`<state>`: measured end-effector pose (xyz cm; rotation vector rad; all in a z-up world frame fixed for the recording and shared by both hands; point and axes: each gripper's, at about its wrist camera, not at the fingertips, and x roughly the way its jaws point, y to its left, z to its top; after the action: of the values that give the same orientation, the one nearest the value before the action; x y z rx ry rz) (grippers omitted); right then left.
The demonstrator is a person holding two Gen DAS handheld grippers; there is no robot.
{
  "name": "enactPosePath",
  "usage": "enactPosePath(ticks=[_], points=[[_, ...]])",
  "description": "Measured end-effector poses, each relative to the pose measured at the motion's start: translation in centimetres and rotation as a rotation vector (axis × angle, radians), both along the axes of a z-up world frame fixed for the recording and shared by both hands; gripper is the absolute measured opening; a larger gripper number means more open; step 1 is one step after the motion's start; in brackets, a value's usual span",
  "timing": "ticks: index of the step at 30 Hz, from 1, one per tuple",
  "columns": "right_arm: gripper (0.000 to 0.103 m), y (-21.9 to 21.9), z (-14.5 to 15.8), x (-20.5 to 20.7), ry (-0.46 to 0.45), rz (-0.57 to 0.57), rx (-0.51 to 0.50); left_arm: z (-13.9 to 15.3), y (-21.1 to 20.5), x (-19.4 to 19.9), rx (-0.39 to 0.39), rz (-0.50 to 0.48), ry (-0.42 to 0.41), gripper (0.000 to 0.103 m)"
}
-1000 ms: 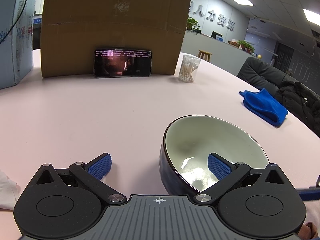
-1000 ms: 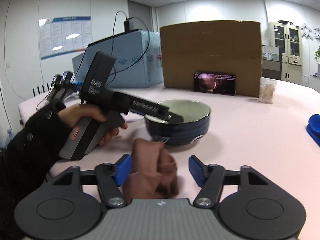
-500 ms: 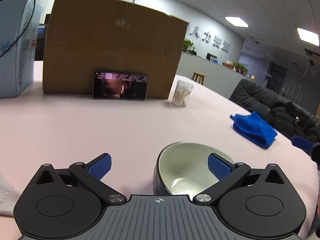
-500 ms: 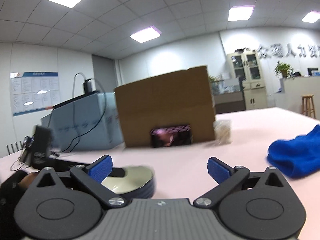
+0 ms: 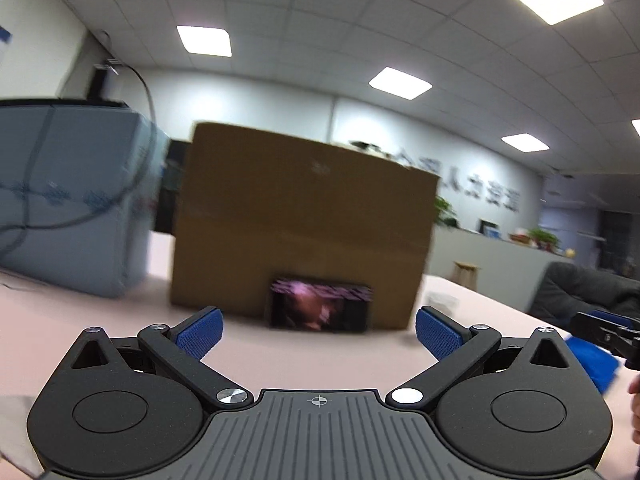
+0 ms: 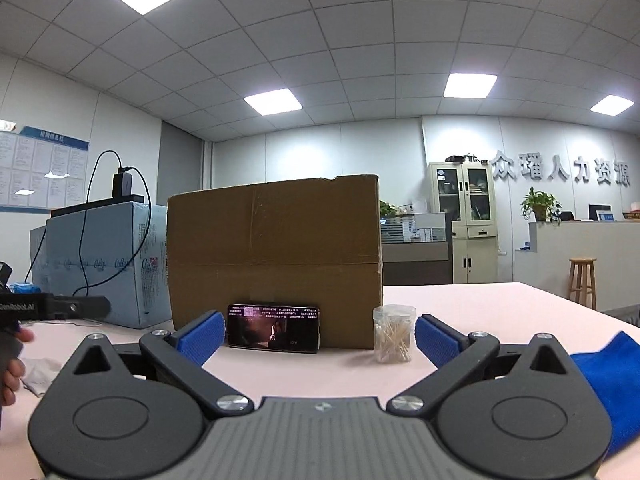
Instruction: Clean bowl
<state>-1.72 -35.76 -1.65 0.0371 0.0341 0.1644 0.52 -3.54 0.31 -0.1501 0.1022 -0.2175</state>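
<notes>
Pointing level over the pink table [image 6: 460,304], the left claw [image 5: 318,334] and right claw [image 6: 318,336] both gape wide and hold nothing, facing a brown box [image 6: 274,260] and phone [image 6: 273,328], with no bowl in sight.

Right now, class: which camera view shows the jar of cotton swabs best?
The right wrist view: the jar of cotton swabs stands sharp beside the cardboard box. The left wrist view shows only a pale blur there.

Bare pink worktop [image 6: 460,312] lies open ahead. The cardboard box [image 6: 274,260], phone [image 6: 274,328] and cotton-swab jar [image 6: 392,334] block the far side; blue cloth [image 6: 608,384] lies right.
</notes>
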Motion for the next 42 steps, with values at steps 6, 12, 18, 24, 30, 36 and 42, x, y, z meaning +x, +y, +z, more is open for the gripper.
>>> enactPosePath(ticks=[6, 12, 18, 24, 30, 36, 42], points=[[0.103, 0.7, -0.8, 2.8, -0.038, 0.011, -0.023, -0.2, 0.5, 0.2, 0.018, 0.106, -0.028, 0.103], [0.103, 0.6, -1.0, 4.0, -0.028, -0.06, 0.002, -0.4, -0.2, 0.1, 0.106, 0.181, -0.043, 0.103], [0.103, 1.2, -1.3, 4.6, -0.006, -0.155, -0.045, -0.3, -0.9, -0.1, 0.153, 0.191, -0.038, 0.103], [0.103, 2.1, -1.6, 5.1, 0.025, -0.14, -0.092, -0.4, -0.9, -0.4, 0.151, 0.174, -0.018, 0.103], [0.103, 1.6, -1.5, 5.0, 0.019, -0.15, -0.055, -0.6, -0.4, 0.2, 0.129, 0.163, -0.004, 0.103], [0.103, 0.8, -1.4, 4.9, 0.026, -0.147, -0.011, -0.8, 0.1, 0.6, 0.105, 0.147, 0.02, 0.103], [0.103, 1.0, -1.5, 4.8, 0.024, -0.149, -0.021, -0.9, -0.1, 0.6, 0.118, 0.145, 0.017, 0.103]])
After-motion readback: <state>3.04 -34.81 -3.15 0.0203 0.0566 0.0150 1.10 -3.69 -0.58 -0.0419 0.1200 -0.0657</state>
